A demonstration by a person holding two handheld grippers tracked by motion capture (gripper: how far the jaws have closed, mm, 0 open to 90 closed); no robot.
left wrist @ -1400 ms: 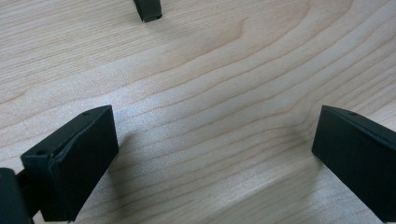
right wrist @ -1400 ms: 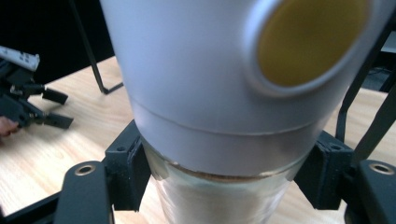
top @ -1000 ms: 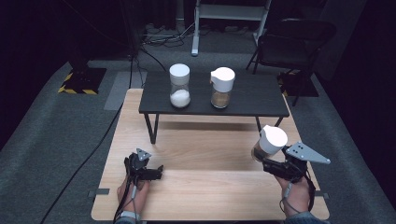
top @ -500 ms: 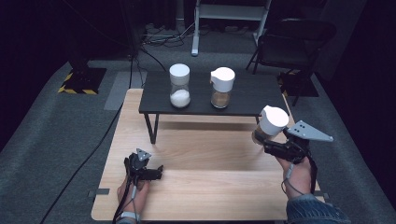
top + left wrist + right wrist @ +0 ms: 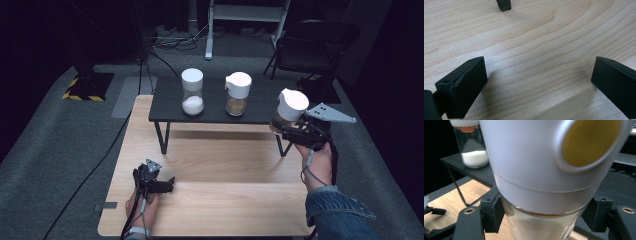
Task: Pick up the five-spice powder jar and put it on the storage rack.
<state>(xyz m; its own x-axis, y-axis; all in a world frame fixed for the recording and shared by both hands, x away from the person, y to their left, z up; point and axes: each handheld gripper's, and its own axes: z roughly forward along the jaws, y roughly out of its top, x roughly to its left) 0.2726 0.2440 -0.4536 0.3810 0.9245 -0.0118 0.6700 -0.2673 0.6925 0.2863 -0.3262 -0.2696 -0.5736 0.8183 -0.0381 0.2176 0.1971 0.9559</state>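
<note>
Jar (image 5: pixel 289 111) with a white lid sits clamped between the right gripper's (image 5: pixel 281 126) jaws, held in the air just off the black shelf's (image 5: pixel 167 102) right end. Left gripper (image 5: pixel 167 184) rests wide open and empty on the table (image 5: pixel 240 205).

Open shelf (image 5: pixel 260 114) right of jars (image 5: pixel 238 93)

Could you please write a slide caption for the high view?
Right gripper lifts a white-capped jar beside the black shelf; left gripper rests open on the table.
</note>
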